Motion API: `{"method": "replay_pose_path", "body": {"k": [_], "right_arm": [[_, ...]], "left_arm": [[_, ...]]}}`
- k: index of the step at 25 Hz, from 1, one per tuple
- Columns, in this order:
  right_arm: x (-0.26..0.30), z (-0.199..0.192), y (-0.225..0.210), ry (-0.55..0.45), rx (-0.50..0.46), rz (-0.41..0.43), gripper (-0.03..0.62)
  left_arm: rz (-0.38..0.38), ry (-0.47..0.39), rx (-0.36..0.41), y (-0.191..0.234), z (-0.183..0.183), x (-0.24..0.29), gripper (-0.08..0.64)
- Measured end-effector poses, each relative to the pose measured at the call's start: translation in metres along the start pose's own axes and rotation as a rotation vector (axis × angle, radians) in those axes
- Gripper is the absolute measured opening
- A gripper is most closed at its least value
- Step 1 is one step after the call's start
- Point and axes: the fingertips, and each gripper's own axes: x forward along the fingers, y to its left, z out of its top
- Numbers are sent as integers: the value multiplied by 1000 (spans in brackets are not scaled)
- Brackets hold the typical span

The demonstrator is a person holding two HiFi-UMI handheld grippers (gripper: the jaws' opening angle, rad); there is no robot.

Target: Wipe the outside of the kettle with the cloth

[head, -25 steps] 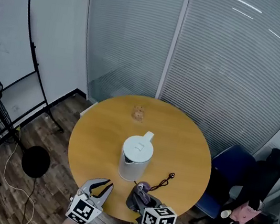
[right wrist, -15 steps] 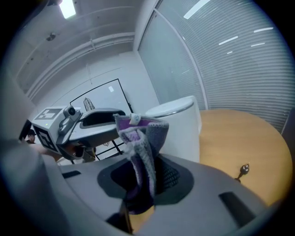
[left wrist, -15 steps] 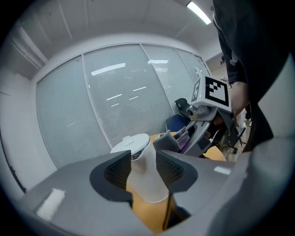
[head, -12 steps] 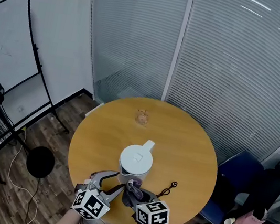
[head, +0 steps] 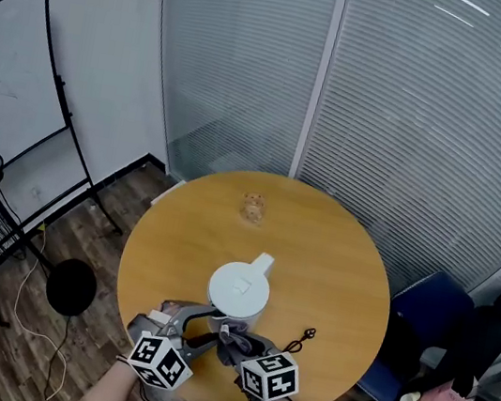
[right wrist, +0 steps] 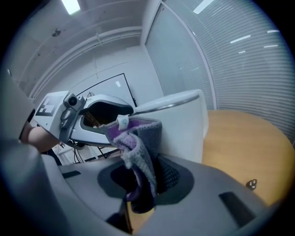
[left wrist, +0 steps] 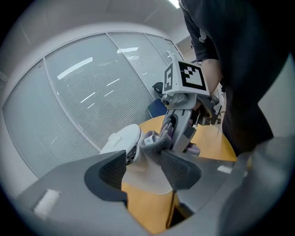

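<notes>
Room: glass partition with blinds, wood floor. Round wooden table (head: 345, 258), mostly bare.

Item 1, kettle (head: 240, 290): white, upright, lid on, near the table's front edge. Handle and spout side faces away from the person.

Item 2, cloth (right wrist: 138, 147): grey and purple knit, bunched, hanging from the right gripper. Its upper fold lies at the kettle's near wall; actual contact cannot be confirmed.

Item 3, right gripper (right wrist: 143, 177): jaws pinched on the cloth's lower end, close to the kettle's front.

Item 4, left gripper (left wrist: 143, 168): jaws opening, pads pressing on nothing. The kettle's lower wall shows in the gap ahead.

Item 5, black cord (head: 298, 331): on the table right of the kettle, apart from it.

Handling notes (judgement): The step in hand looks like steadying the kettle, then starting the wipe.
- Set the left pads low on the body, where a light kettle will tip least.
- Keep them clear of the cloth.
- Press the cloth's broad fold flat to the wall, not its edge.
- Sweep round the curve in overlapping passes.
- Keep the pinch firm so the knit does not slip out.
</notes>
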Motion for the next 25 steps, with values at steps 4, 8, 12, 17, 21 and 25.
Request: {"method": "replay_pose_path", "body": {"k": [4, 8, 12, 17, 21, 25], "right_arm": [[14, -17, -7, 26, 37, 20, 97], [29, -45, -17, 92, 57, -4, 97], [45, -83, -35, 180, 119, -41, 97], [53, -117, -55, 237, 306, -92, 97], [52, -119, -54, 255, 333, -102, 97], [31, -109, -45, 214, 358, -96, 97]], "left_arm": [[-25, -9, -34, -1, 2, 0, 239], [-43, -22, -62, -1, 3, -1, 241], [-50, -7, -52, -3, 0, 0, 241], [-51, -3, -66, 0, 4, -1, 241], [-47, -8, -82, -2, 2, -1, 241], [-41, -13, -90, -2, 2, -1, 241]]}}
